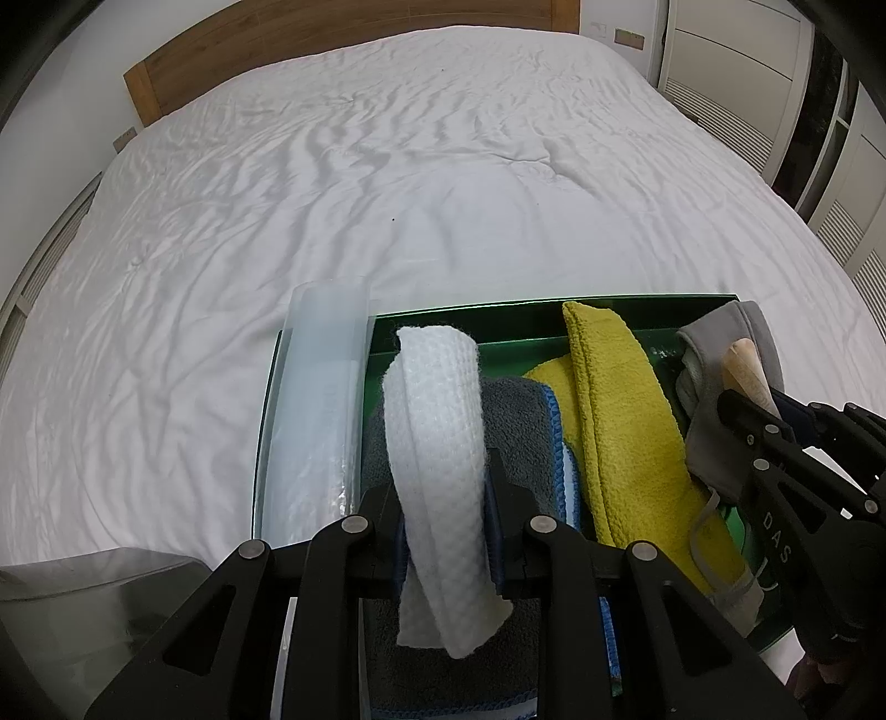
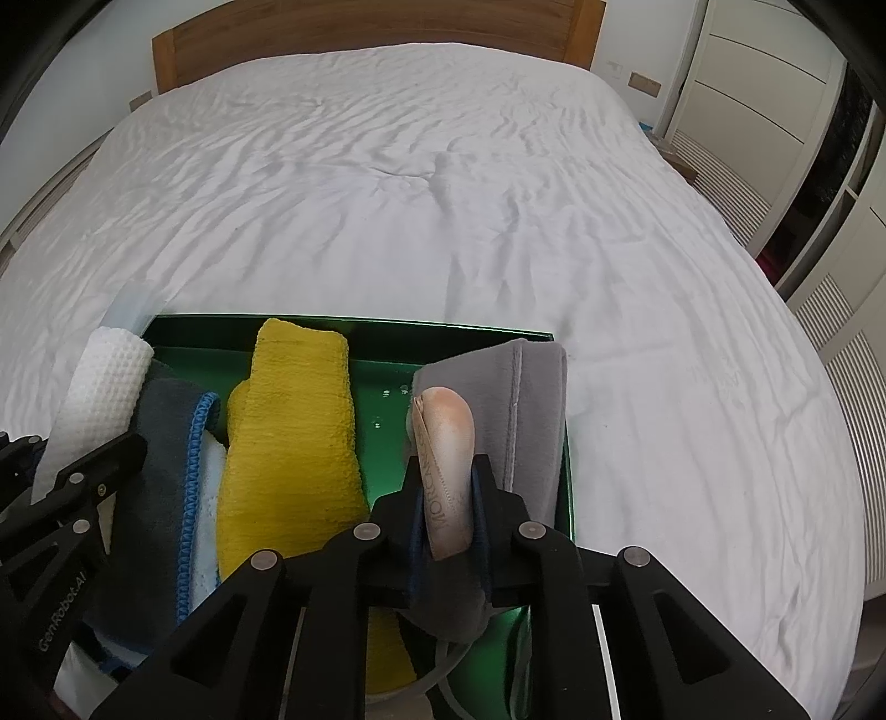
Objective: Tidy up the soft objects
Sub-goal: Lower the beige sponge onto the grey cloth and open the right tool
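Observation:
A green tray [image 1: 498, 315] lies on the bed and holds folded cloths. My left gripper [image 1: 443, 498] is shut on a white waffle-weave cloth [image 1: 437, 399], which stands folded over a grey towel with blue edging [image 1: 515, 410]. A yellow cloth [image 1: 620, 421] lies in the tray's middle. In the right wrist view, my right gripper [image 2: 447, 476] is shut on a beige padded item with lettering [image 2: 446, 443], next to folded grey fabric [image 2: 531, 410] at the tray's [image 2: 387, 332] right side. The yellow cloth [image 2: 293, 421] and white cloth [image 2: 105, 376] show to its left.
A clear plastic piece [image 1: 321, 415] leans along the tray's left edge. The wrinkled white bed sheet [image 1: 332, 194] stretches ahead to a wooden headboard [image 2: 376, 39]. White wardrobe doors [image 2: 775, 111] stand to the right of the bed.

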